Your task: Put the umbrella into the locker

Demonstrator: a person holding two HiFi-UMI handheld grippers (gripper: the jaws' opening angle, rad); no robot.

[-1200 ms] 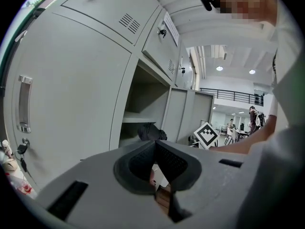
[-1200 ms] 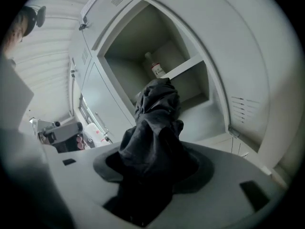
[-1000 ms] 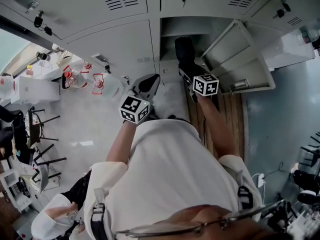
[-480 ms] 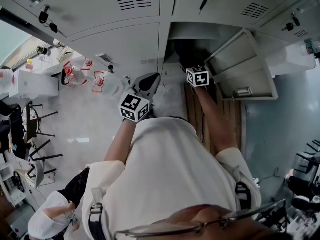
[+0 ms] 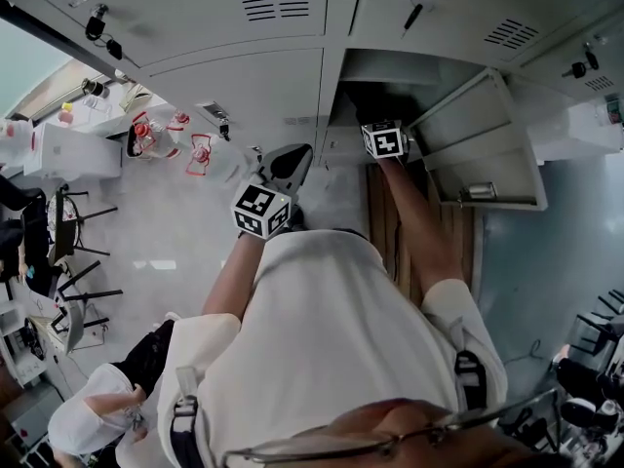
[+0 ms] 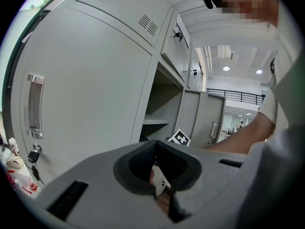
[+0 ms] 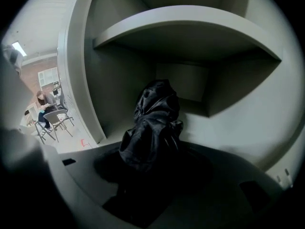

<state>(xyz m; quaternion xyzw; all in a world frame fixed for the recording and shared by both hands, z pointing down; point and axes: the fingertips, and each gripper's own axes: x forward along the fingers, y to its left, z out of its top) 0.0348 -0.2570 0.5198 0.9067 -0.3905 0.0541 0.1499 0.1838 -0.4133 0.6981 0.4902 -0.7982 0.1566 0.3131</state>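
While the right tool (image 7: 151, 171) grips one umbrella (image 7: 153, 123), one locker (image 7: 250, 111) gapes.

Locker bay (image 7: 183, 82) open ahead; shelf (image 7: 190, 25) caps above; door (image 5: 478, 149) swung right.

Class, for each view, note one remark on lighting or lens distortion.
Head view: evenly lit, locker lines bow. Left gripper view: fisheye, black corners, bright lamps beyond. Right gripper view: dim locker interior, black umbrella merges with shadow.

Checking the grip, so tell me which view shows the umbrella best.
Right gripper view: the black umbrella fills the centre, held in the right claw inside the locker. Head view shows only darkness there; left gripper view shows none of it.
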